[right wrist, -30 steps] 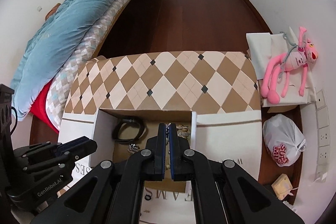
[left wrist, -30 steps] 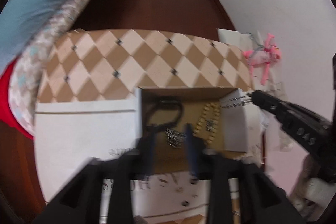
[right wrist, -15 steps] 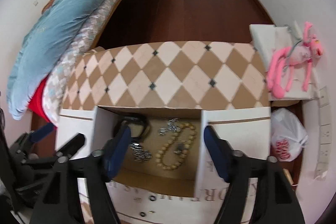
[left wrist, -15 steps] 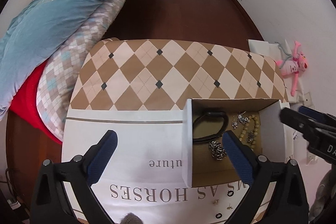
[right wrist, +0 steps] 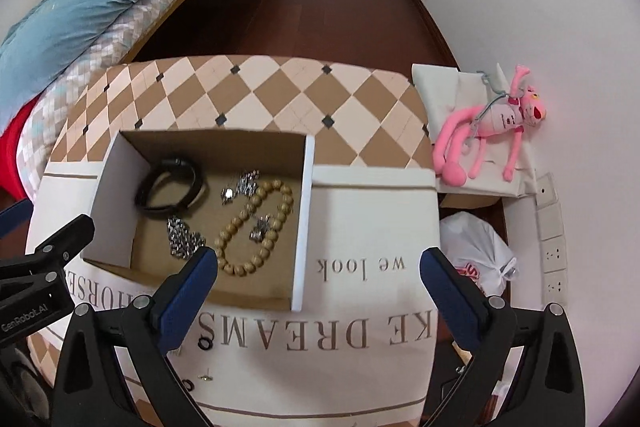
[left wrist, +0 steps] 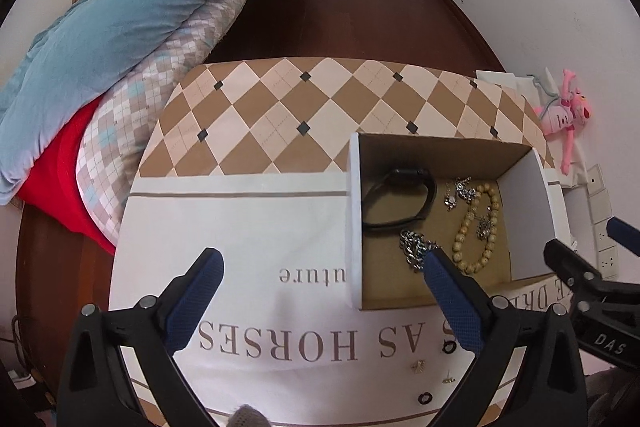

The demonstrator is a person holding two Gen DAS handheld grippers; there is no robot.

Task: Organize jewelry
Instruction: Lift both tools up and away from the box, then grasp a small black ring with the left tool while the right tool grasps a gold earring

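Observation:
An open cardboard box (left wrist: 354, 223) (right wrist: 301, 227) sits on the table. Inside lie a black band (left wrist: 400, 199) (right wrist: 170, 187), a wooden bead bracelet (left wrist: 478, 231) (right wrist: 256, 227), a silver chain (left wrist: 416, 247) (right wrist: 182, 237) and small silver pieces (left wrist: 460, 189) (right wrist: 240, 185). Small earrings and black rings (left wrist: 434, 375) (right wrist: 202, 359) lie on the cloth in front of the box. My left gripper (left wrist: 320, 287) is open and empty, left of the box. My right gripper (right wrist: 318, 279) is open and empty over the box's right wall.
The table has a checkered cloth (left wrist: 280, 107) and a white lettered cloth (right wrist: 360, 227). A bed with a blue quilt (left wrist: 120, 15) is at the left. A pink plush toy (right wrist: 492, 123) and a white plastic bag (right wrist: 476, 247) lie on the right.
Both grippers opened and pulled back from the box. The right gripper let go of a silver piece, which now lies in the box. The left gripper moved left.

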